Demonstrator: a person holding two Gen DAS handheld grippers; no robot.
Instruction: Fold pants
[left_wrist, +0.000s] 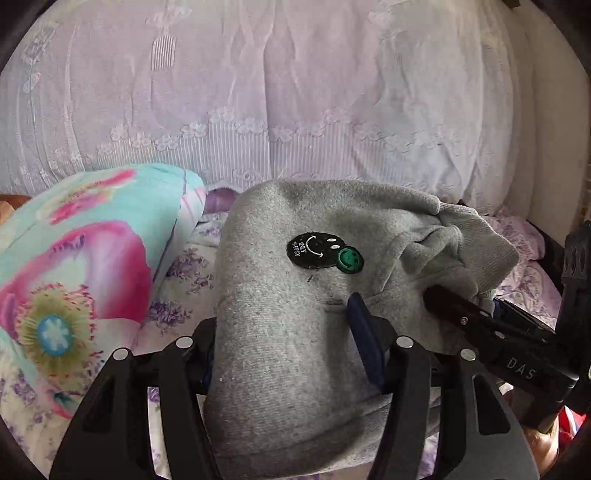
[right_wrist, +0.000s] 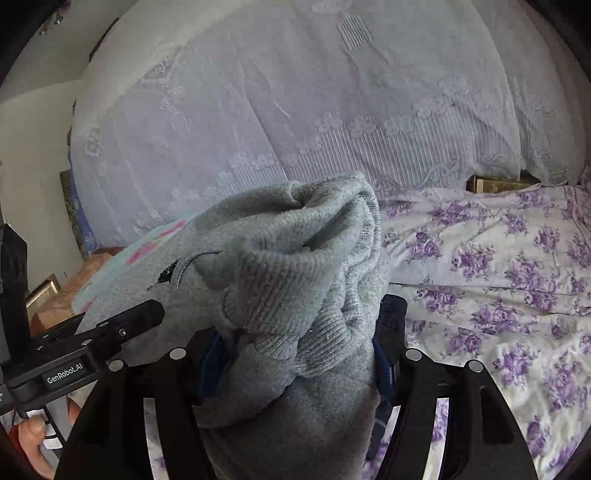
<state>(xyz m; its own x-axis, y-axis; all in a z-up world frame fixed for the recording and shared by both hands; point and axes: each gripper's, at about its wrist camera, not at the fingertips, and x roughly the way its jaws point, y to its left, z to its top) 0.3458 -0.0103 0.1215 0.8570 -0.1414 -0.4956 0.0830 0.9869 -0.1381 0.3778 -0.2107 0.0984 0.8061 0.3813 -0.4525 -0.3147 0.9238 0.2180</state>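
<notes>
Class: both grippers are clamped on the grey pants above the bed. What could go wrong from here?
1. The right gripper pinches a thick bunched wad of the pants; layers could slip out and spoil the fold.
2. The left gripper sits close beside it, so they may collide.
3. The pillow crowds the bed where the pants might land.

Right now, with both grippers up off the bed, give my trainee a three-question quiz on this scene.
1. True or false: the left gripper is clamped on the grey pants.
2. What does the right gripper grip: A) ribbed cuff bunch B) floral pillow C) nothing?
3. Fill in: the black patch overlaps a smaller ___ smiley.

Key: 1 true; 2 A; 3 green.
</notes>
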